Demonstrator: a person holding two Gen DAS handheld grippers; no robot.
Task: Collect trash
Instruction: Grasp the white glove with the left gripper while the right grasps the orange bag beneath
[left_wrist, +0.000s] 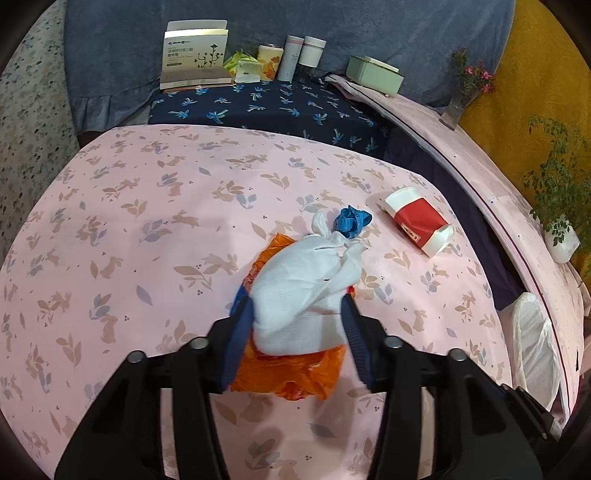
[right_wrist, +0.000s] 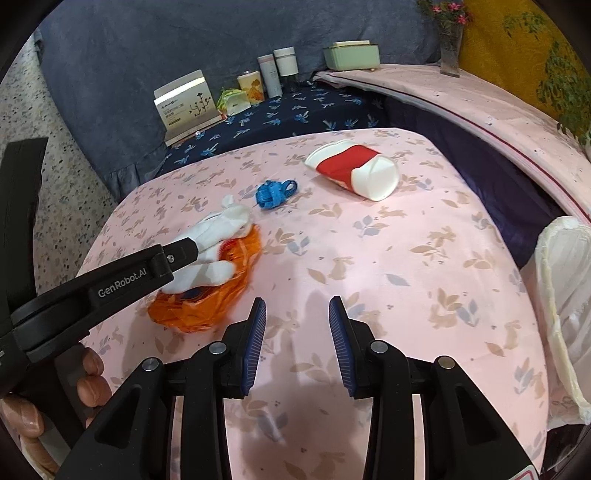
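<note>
White cloth (left_wrist: 299, 295) sits between left hand-held gripper (left_wrist: 297, 314) fingers.

Left gripper (left_wrist: 297, 314) and right gripper (right_wrist: 297, 319): black plastic bodies, 2 blue ribbed pads each, silver round bolt heads, white "GenRobot.AI" lettering, bare hand (right_wrist: 85, 384)

The left wrist camera sits just behind the left gripper (left_wrist: 297, 314). It looks down at a slant, very near the pink cloth (left_wrist: 147, 229), with the white rag (left_wrist: 303, 288) close at 6 o'clock.

The right wrist camera sits behind the right gripper (right_wrist: 297, 321). It looks the same way from farther right. The left gripper (right_wrist: 184, 254) pokes in at 9 o'clock.

Both see the rag (right_wrist: 210, 251), the blue strap (left_wrist: 351, 221) (right_wrist: 273, 194), the red and white cup (left_wrist: 419, 225) (right_wrist: 354, 171) and the boxes at 12 o'clock.
</note>
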